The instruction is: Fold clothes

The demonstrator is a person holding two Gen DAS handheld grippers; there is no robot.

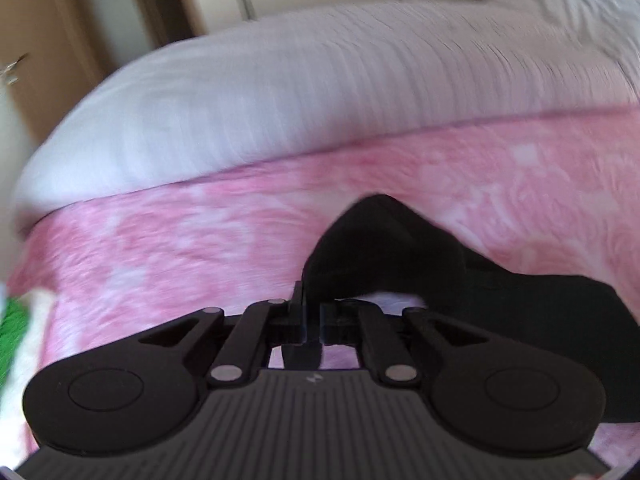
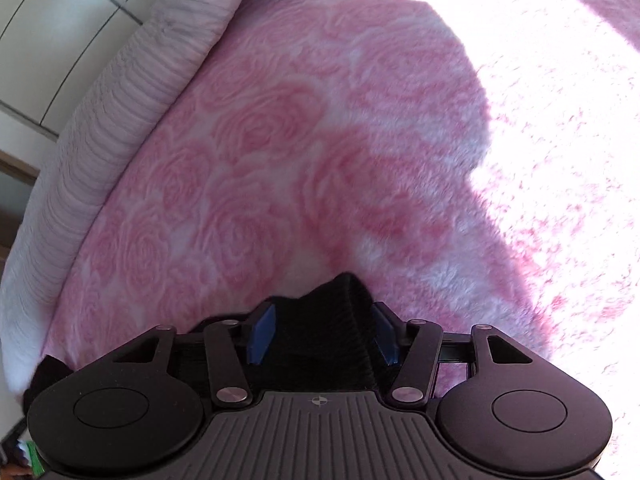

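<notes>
Pink rose-patterned blanket (image 2: 280, 160) spread over a bed, with a pale ribbed pillow (image 1: 320, 80) along its far edge. No boxes, baskets or other containers anywhere in either view.

Left wrist view, blurred: brown door (image 1: 48, 60) and cream wall panels behind the bed, a scrap of green (image 1: 14, 332) at the lower left edge. Left gripper (image 1: 306, 316) pinched tight on a fold of the black garment (image 1: 400, 256); the cloth rising in a hump just beyond the fingertips, then trailing away to the right and down across the blanket. Jaws all but touching, dark fabric caught between them.

Right wrist view, sharper: roses clear in the pile, a bright sunlit patch (image 2: 560, 100) washing out the right side of the blanket, pale floor tiles (image 2: 52, 40) past the pillow at upper left. Right gripper (image 2: 322, 332) about half closed, blue pads (image 2: 262, 332) either side of a ribbed black edge of the garment bunched between them; pads against the fabric on both sides, gripping it. Small dark bit of cloth also peeking out at the lower left, beside the gripper body.

Garment shown whole in neither view; only the part near each gripper visible.
</notes>
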